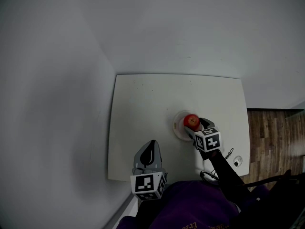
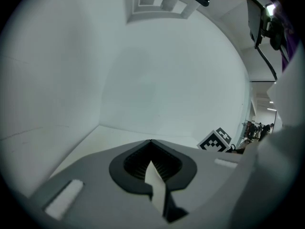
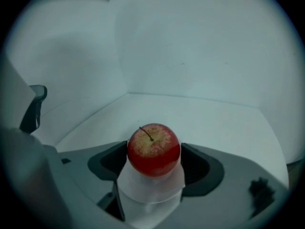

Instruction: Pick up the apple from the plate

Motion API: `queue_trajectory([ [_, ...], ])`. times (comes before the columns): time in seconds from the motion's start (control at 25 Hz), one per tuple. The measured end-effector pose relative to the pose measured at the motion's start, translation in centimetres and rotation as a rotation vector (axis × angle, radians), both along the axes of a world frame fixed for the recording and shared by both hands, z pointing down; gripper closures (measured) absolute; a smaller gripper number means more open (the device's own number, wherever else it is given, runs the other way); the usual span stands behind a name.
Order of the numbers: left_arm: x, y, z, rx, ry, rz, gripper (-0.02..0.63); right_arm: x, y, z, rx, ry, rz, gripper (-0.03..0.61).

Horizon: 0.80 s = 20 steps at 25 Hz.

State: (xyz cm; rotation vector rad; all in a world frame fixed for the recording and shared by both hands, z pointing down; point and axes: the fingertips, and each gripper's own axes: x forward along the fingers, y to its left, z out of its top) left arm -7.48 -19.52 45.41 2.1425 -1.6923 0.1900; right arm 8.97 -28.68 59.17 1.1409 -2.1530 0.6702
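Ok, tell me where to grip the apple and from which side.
Grip the apple across its widest middle, coming in low from the near side, as the right hand-held gripper does: it stands stem-up on the plate, leaving both round flanks free.

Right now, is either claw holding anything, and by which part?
The right claw grips the apple by its two opposite sides, stem up. The left claw is shut, empty.
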Motion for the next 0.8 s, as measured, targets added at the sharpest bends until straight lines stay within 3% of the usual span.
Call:
queue_trajectory([
  [0.8,-0.10,-0.02,-0.13,0.001,0.003,0.004,0.606,0.05,-0.02,-0.47,0.040,0.024,-0.016,0.236],
])
